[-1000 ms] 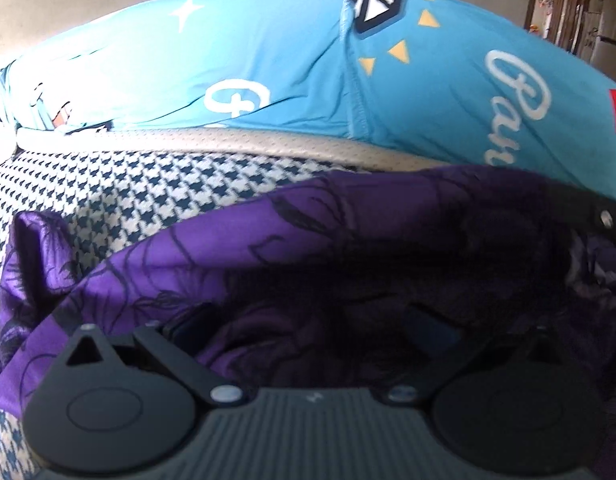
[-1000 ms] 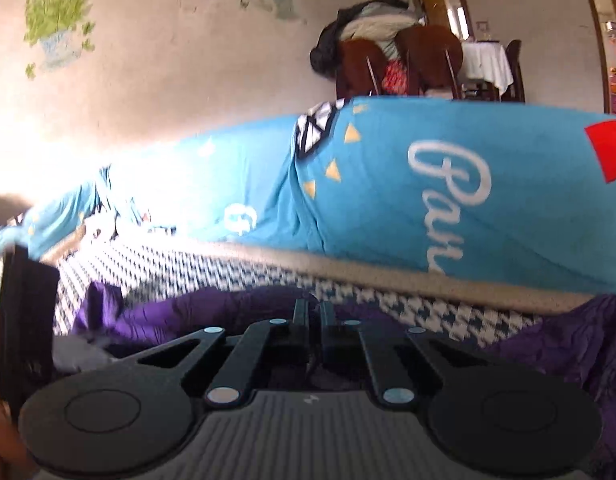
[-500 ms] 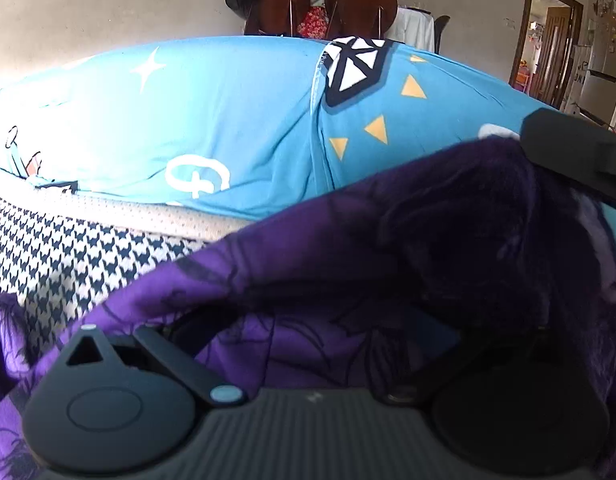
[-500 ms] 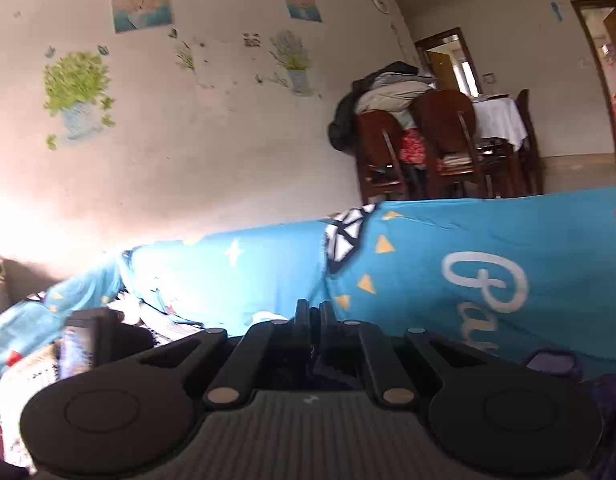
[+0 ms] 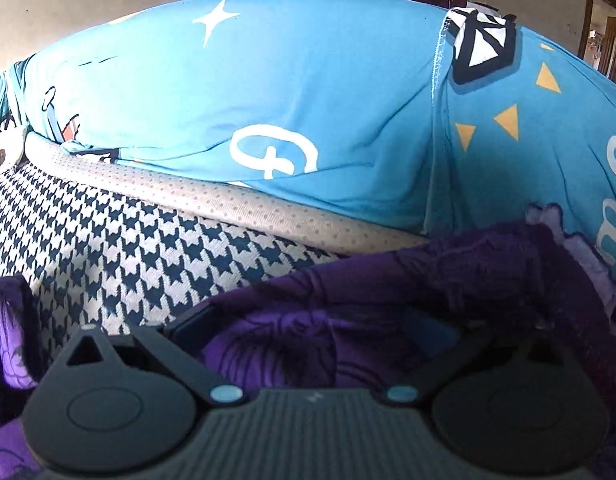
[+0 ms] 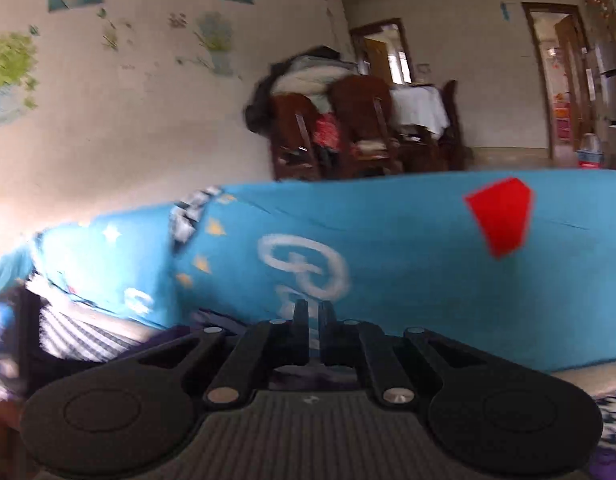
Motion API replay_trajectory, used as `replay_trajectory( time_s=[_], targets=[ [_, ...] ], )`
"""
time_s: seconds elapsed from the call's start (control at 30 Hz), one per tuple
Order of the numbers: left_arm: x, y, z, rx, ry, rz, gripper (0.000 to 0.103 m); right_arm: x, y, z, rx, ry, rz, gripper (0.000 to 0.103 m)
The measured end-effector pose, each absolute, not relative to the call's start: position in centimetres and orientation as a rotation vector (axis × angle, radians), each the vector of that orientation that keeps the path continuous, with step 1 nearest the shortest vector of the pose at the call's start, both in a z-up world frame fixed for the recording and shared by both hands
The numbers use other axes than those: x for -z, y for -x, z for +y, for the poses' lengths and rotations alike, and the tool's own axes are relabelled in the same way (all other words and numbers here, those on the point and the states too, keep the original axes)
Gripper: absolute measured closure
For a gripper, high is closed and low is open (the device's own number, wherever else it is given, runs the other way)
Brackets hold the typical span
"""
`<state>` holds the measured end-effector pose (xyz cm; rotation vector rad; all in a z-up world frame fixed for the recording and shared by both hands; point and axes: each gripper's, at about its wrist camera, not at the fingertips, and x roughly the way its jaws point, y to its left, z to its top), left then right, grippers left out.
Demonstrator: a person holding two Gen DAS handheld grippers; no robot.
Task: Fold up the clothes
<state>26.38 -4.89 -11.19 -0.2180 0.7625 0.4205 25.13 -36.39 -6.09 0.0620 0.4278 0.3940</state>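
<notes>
Two grippers before blue sofa cover (image 5: 308, 100). My left gripper (image 5: 308, 344) spread wide, purple garment (image 5: 408, 292) bunched between fingers, lying on houndstooth cushion (image 5: 139, 248) below cover. My right gripper (image 6: 314, 328) nearly shut, jaws opening, nothing visible between.

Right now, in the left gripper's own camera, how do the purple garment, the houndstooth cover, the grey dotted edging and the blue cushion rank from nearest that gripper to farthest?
1. Purple garment: draped over the left gripper itself.
2. Houndstooth cover: just beyond, to the left.
3. Grey dotted edging: a band behind the houndstooth.
4. Blue cushion: rising at the back.
</notes>
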Motion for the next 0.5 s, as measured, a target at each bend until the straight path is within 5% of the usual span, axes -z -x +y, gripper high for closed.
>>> replay_trajectory(
  time_s=[0.1, 0.5],
  targets=[
    [11.3, -26.4, -5.2, -0.415, 0.215, 0.763, 0.000, 7.7, -26.0, -37.3, -0.367, -0.036, 0.483, 0.074],
    [11.3, -26.3, -5.4, -0.391, 0.176, 0.759, 0.000, 9.8, -25.6, -35.3, -0.409, 0.153, 0.500, 0.049]
  ],
)
